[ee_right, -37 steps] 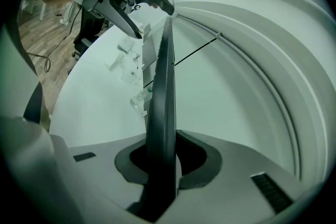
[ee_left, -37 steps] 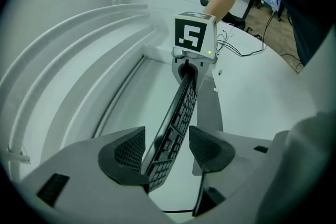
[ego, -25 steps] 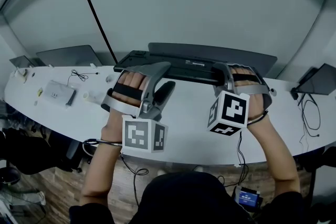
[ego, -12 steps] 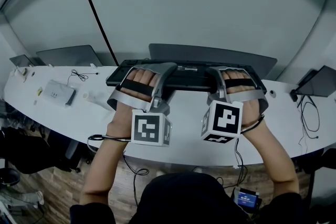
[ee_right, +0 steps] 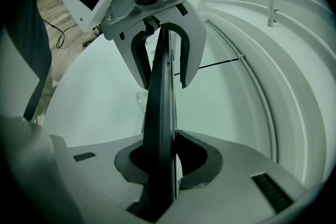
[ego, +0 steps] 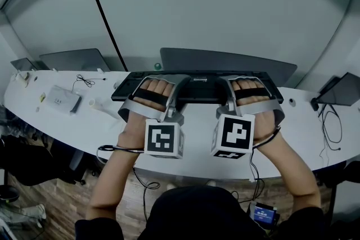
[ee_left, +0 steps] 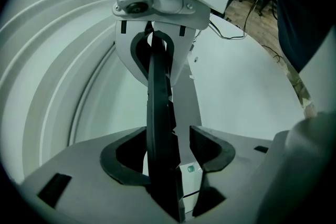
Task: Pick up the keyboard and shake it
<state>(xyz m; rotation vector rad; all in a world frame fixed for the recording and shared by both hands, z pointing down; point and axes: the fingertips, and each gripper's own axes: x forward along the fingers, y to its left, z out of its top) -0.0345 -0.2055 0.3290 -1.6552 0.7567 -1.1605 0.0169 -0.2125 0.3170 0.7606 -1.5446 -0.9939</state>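
No text, brand or number is legible: the left marker cube [ego: 163,139] and right marker cube [ego: 234,135] bear only black-and-white squares, and the blue screen [ego: 263,212] at the bottom is too small to read.

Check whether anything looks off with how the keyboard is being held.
The left tongs stand loose around the keyboard, with a gap beside one pad, while the right tongs clamp it; the grip looks one-sided.

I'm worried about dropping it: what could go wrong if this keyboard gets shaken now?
1. The left tongs show a gap on one side of the keyboard, so only the right tongs clamp it; that end may slip out.
2. The monitor stands close behind; a hard shake might hit it.
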